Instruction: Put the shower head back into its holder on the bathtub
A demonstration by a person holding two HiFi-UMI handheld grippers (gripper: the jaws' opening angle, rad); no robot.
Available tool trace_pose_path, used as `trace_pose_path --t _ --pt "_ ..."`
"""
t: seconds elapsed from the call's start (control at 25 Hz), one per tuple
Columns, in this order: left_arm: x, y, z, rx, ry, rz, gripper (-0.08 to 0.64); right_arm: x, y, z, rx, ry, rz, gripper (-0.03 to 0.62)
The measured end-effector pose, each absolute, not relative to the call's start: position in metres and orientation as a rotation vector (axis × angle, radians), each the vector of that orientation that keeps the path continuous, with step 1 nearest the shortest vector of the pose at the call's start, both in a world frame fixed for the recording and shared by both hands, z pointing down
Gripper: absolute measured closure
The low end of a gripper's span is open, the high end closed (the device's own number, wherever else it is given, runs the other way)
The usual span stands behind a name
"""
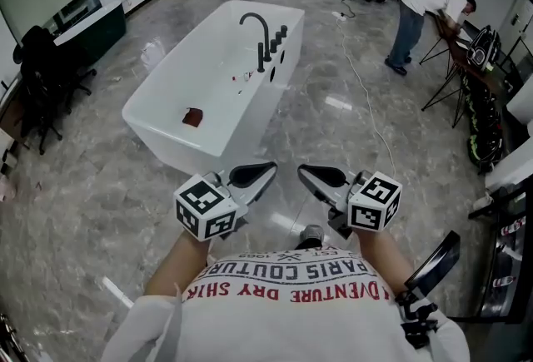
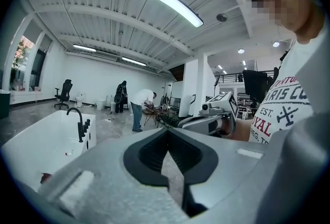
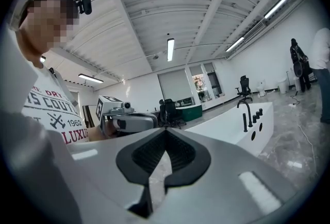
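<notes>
— So, where is the shower head, and how does it look?

— On the white bathtub (image 1: 158,106) in the upper middle of the head view, well apart from you. Matte black fittings stand on its right rim: a tall curved spout (image 1: 256,26), a row of small knobs (image 1: 280,36) and a slim upright rod (image 1: 261,61) just beside the spout's foot. Whether that rod is the shower head, you cannot tell from here; it is too small.

— What about surfaces and shapes?

— The tub is glossy and smooth, a long rectangle with rounded corners and two dark oval openings on its outer wall below the knobs. It stands on a polished grey marbled floor (image 1: 100,185) that throws back the ceiling lights.

— Anything inside the tub?

— A small dark red patch (image 1: 193,116) lies on the bottom toward the near end. A tiny white-and-red item (image 1: 241,77) lies nearer the fittings. Neither touches the other.

— And your grippers?

— You hold both low in the frame, in front of your printed shirt. The left gripper (image 1: 271,167) and the right gripper (image 1: 303,171) are grey, with ribbed black pads. Each has its jaws pressed together with nothing between them, and their tips angle toward each other.
</notes>
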State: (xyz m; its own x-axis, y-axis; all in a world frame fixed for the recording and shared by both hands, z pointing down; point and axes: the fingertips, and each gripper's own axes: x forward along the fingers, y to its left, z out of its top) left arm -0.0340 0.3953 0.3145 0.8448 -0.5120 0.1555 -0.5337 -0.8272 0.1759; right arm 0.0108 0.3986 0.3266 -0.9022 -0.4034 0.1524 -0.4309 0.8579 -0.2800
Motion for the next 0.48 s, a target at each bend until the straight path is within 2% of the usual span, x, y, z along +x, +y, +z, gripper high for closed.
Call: trace_pose_path --t 0.48 --pt "-0.020 0.406 0.319 2.829 -0.742 0.140 0.557 0.026 0.412 0.332 0.735 -2.920 0.465 0.589"
